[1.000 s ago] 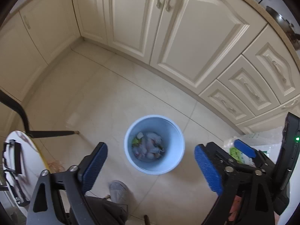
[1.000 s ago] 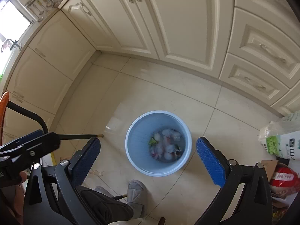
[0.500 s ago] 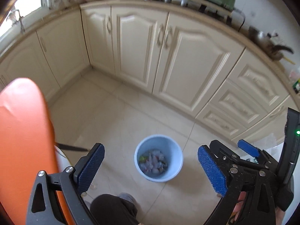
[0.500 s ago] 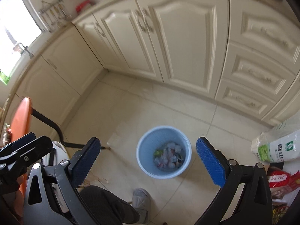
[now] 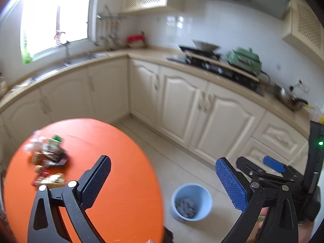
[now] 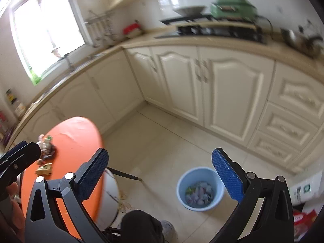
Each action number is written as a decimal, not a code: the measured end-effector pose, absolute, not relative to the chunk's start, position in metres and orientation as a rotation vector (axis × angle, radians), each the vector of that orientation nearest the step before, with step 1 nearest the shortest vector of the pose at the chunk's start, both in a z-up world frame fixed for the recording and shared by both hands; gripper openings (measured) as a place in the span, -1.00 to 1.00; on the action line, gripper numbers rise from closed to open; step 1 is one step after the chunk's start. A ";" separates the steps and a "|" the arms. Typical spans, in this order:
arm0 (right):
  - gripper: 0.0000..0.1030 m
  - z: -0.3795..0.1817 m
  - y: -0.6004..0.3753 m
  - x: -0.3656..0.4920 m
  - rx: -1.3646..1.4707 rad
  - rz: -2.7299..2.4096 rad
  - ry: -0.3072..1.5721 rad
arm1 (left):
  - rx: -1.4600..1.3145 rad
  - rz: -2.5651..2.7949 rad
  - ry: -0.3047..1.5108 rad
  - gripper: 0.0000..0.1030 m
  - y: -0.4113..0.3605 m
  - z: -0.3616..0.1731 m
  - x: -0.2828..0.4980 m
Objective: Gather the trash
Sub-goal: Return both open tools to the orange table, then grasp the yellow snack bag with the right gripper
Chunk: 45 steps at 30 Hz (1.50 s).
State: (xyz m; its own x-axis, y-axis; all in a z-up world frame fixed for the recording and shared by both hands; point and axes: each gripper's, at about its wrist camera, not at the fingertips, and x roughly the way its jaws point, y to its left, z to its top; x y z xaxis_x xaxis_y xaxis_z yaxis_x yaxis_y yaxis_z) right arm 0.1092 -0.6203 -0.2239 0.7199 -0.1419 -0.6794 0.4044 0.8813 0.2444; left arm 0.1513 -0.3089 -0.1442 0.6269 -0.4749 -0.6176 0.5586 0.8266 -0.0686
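Both claws are hanging empty above the kitchen floor. The left claw [image 5: 163, 184] is opening wide with nothing between its blue pads, and the right claw [image 6: 160, 174] is gaping open too. Wrappers and scraps [image 5: 47, 158] are lying heaped on the orange surface [image 5: 125, 182], while the blue bin [image 6: 200, 188] is sitting on the tiles, already holding trash.

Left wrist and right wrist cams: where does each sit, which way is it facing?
Left wrist: on the left gripper, jaws opening and empty, angled down over the orange table; right gripper at right edge.
Right wrist: on the right gripper, open, empty, angled down at the floor; person's knee below.
Shared: blue bin, wrapper pile, cabinets.
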 end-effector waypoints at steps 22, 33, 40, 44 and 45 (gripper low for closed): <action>1.00 -0.125 -0.374 0.160 0.111 0.170 0.544 | 0.014 -0.138 0.437 0.98 -0.055 -0.074 -0.009; 1.00 -0.116 -0.311 0.162 0.057 0.279 0.506 | -0.028 -0.038 0.433 0.98 -0.043 -0.083 -0.034; 1.00 -0.122 -0.310 0.168 0.059 0.287 0.520 | -0.046 -0.028 0.460 0.98 -0.033 -0.087 -0.022; 1.00 -0.134 -0.315 0.178 0.066 0.289 0.553 | -0.047 -0.020 0.489 0.98 -0.029 -0.091 -0.008; 1.00 -0.138 -0.316 0.181 0.067 0.288 0.563 | -0.050 -0.020 0.497 0.98 -0.027 -0.091 -0.003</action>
